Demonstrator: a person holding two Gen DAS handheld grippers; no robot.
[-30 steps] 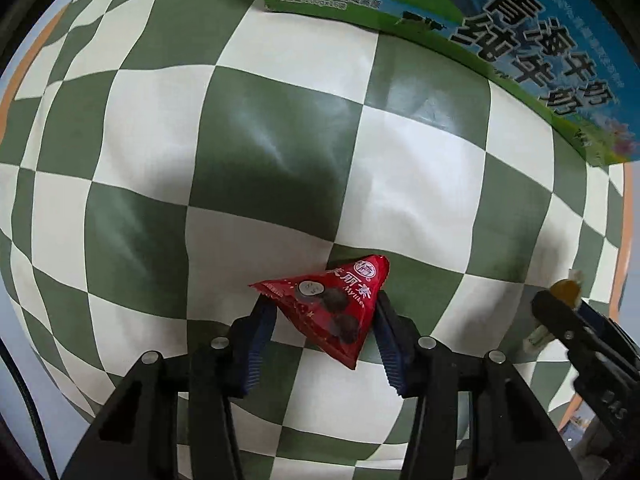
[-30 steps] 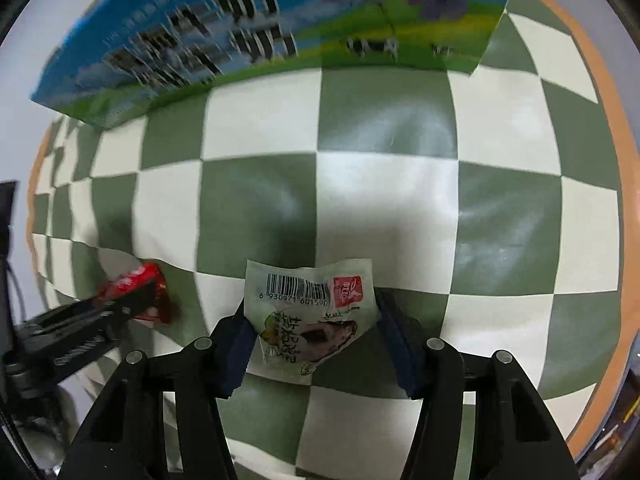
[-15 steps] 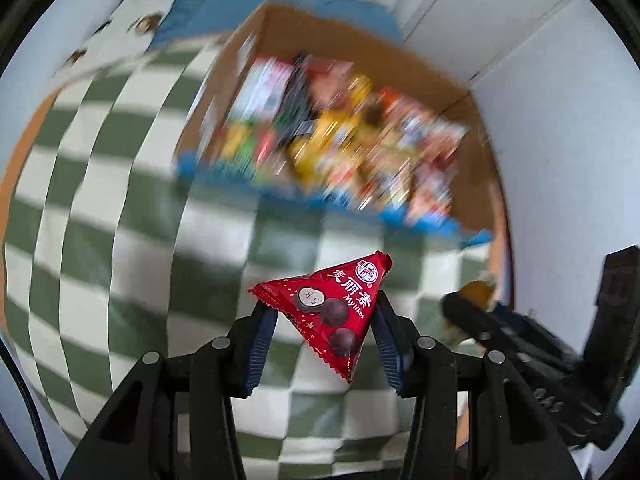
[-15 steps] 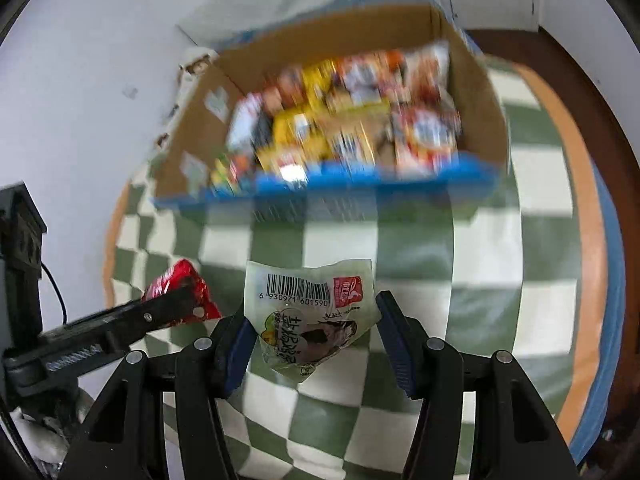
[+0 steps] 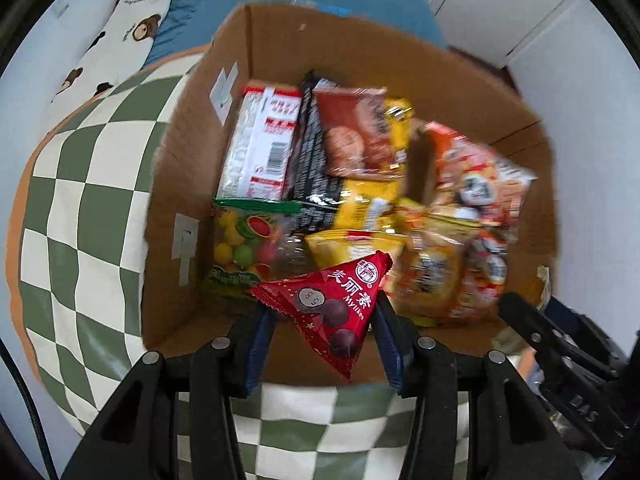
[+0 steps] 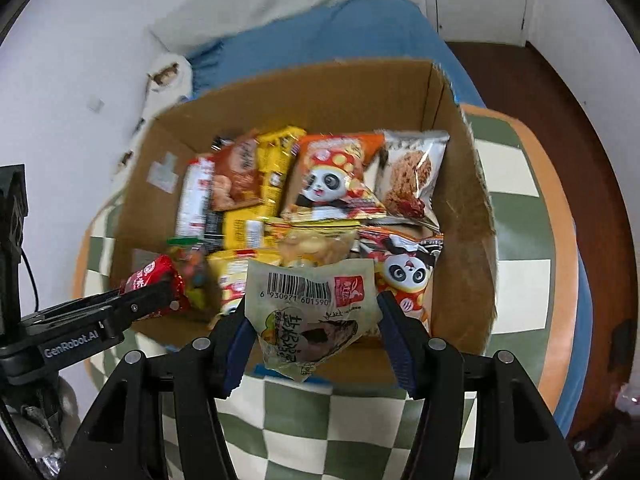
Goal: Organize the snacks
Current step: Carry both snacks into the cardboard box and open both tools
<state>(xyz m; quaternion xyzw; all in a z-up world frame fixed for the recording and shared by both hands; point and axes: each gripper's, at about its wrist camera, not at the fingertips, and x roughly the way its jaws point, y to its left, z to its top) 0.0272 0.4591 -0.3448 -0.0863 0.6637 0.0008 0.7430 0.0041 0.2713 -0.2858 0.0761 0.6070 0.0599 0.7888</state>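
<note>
My left gripper [image 5: 322, 320] is shut on a red triangular chocolate packet [image 5: 332, 304] and holds it over the near edge of an open cardboard box [image 5: 280, 44] full of snack bags. My right gripper [image 6: 310, 322] is shut on a pale snack packet with a barcode [image 6: 308, 312], held over the same box's [image 6: 320, 84] near edge. The left gripper and its red packet [image 6: 154, 278] show at the left of the right wrist view. The right gripper's finger shows at the lower right of the left wrist view.
The box stands on a green and white checked cloth [image 5: 76, 208] with an orange border. A bear-print pillow [image 5: 120, 36] and blue blanket [image 6: 340, 36] lie behind it. A white wall [image 6: 80, 40] is at left, dark wooden floor [image 6: 580, 120] at right.
Both grippers have lifted from the cloth with their packets and moved up over the box's near edge. The views changed from the cloth and box side to the box's inside.
</note>
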